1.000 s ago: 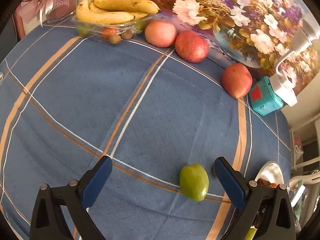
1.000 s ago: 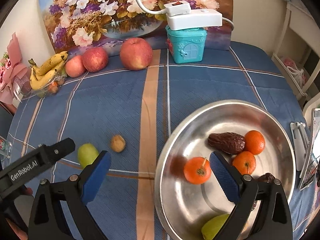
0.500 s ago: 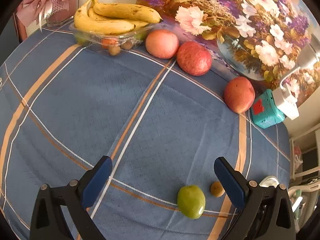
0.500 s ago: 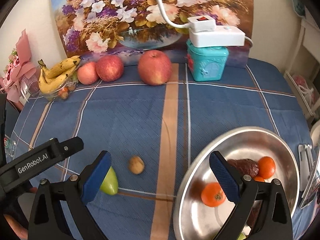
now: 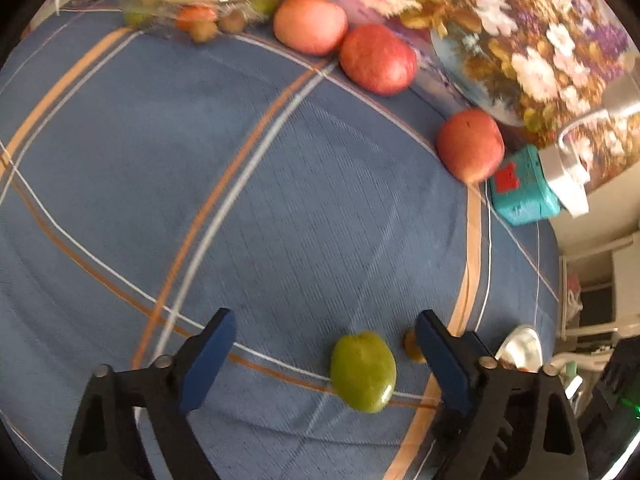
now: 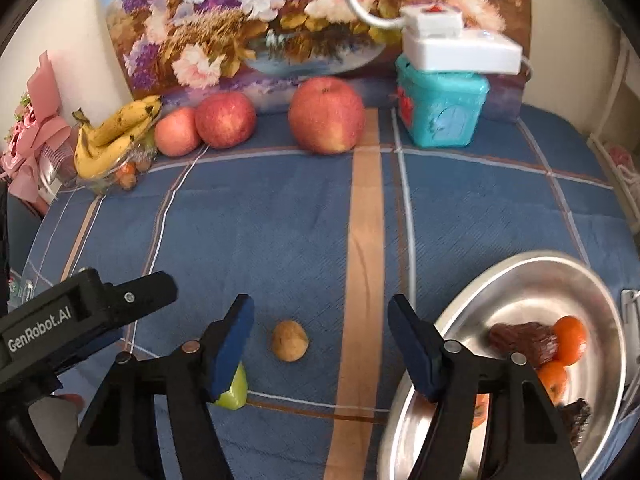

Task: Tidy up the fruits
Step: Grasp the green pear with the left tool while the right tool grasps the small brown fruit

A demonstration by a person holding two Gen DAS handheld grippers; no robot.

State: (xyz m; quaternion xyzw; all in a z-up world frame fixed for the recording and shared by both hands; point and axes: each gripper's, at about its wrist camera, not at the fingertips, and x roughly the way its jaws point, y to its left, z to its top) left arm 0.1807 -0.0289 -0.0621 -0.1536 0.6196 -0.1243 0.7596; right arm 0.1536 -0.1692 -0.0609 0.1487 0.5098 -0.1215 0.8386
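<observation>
A green fruit (image 5: 363, 370) lies on the blue checked cloth between the open fingers of my left gripper (image 5: 324, 344), nearer the right finger. In the right wrist view the green fruit (image 6: 234, 392) is half hidden behind my left finger. A small brown nut-like fruit (image 6: 289, 340) lies between the open fingers of my right gripper (image 6: 320, 328); it peeks out beside my left gripper's right finger in the left wrist view (image 5: 412, 346). A metal bowl (image 6: 520, 280) at the right holds oranges (image 6: 568, 340) and dark dates (image 6: 524, 338).
Three red apples (image 6: 326, 116) (image 6: 225, 119) (image 6: 176, 132) stand along the back by a flower painting (image 6: 280, 20). Bananas (image 6: 112, 136) lie in a clear tray at the back left. A teal box (image 6: 440, 108) with a white device (image 6: 460, 48) on it stands at the back right.
My left gripper has moved forward and down, so the green fruit now sits between its fingers. My right gripper has swung left from the bowl; the brown fruit is now between its fingers.
</observation>
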